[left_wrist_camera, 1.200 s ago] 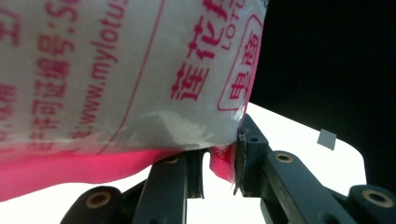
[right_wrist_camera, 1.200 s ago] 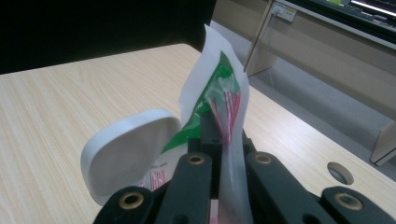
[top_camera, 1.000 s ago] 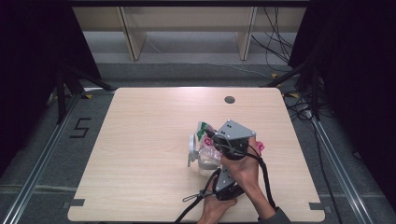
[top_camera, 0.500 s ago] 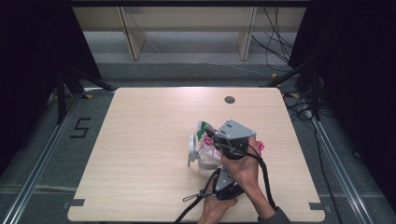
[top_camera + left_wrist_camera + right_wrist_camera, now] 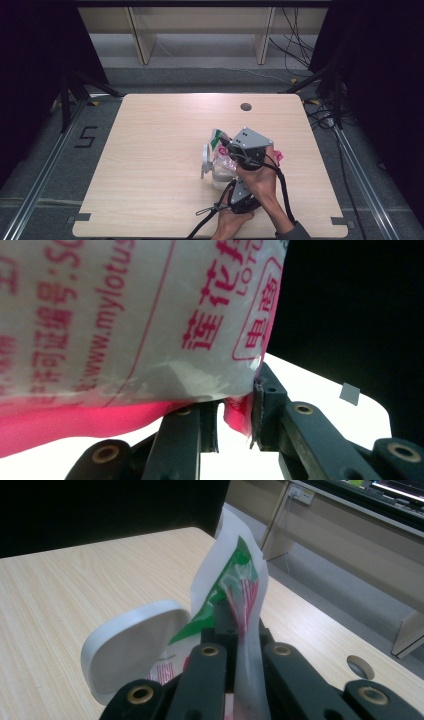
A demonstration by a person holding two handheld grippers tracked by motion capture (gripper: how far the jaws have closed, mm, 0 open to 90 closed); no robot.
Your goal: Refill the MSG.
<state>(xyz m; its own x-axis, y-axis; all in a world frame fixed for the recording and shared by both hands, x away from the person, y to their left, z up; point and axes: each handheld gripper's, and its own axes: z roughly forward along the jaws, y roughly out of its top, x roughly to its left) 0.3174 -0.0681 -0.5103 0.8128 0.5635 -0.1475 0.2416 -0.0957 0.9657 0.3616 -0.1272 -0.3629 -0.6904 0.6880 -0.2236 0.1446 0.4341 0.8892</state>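
A thin white plastic bag [image 5: 220, 161] with red print and a green patch sits bunched right of the table's middle. A white hinged lid [image 5: 205, 159] stands open at its left. My right gripper [image 5: 226, 145], topped by a grey plate, is shut on the bag's upper edge [image 5: 239, 587]. The same white lid [image 5: 134, 650] lies just left of those jaws. My left gripper [image 5: 235, 410] is shut on a pink fold of the bag [image 5: 125, 315], whose printed film hangs across the jaws. Both hands cross near the front edge, the left hand [image 5: 230, 220] lowest.
The light wooden table [image 5: 155, 135] has a round cable hole [image 5: 245, 106] at the back right. Pale shelving [image 5: 200, 30] and loose cables [image 5: 295, 50] stand beyond the far edge. Dark stands flank both sides, and a "5" [image 5: 86, 136] marks the floor at left.
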